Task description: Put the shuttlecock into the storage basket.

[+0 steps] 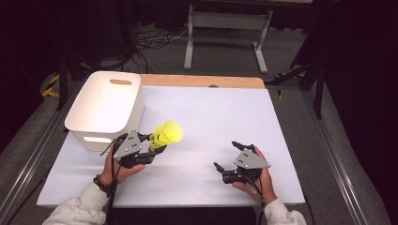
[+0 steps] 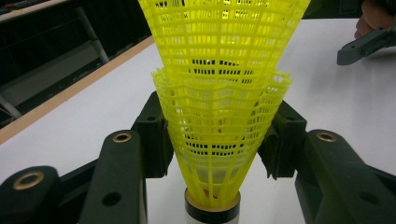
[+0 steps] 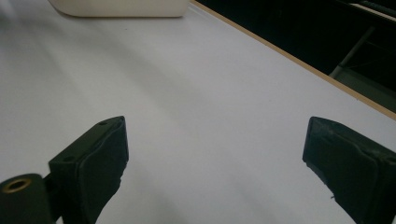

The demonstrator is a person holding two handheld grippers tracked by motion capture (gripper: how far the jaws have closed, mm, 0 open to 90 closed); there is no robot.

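A yellow plastic shuttlecock [image 1: 168, 133] sits in my left gripper [image 1: 158, 143], just right of the white bin [image 1: 105, 108]. In the left gripper view its mesh skirt [image 2: 219, 93] is squeezed between the two black pads [image 2: 154, 135], with a second skirt nested over the first and the white cork base [image 2: 212, 212] at the bottom. My right gripper [image 1: 226, 155] rests on the white table sheet [image 1: 206, 122] at the front right, jaws wide apart with nothing between them. In the right gripper view its pads [image 3: 100, 158] frame bare white table.
The white bin [image 3: 116, 7] with handle slots stands at the table's back left corner. A wooden strip [image 1: 202, 80] runs along the far edge. Beyond it are a grey desk frame [image 1: 225, 28] and floor cables. The right gripper's jaw tip [image 2: 366, 44] shows in the left gripper view.
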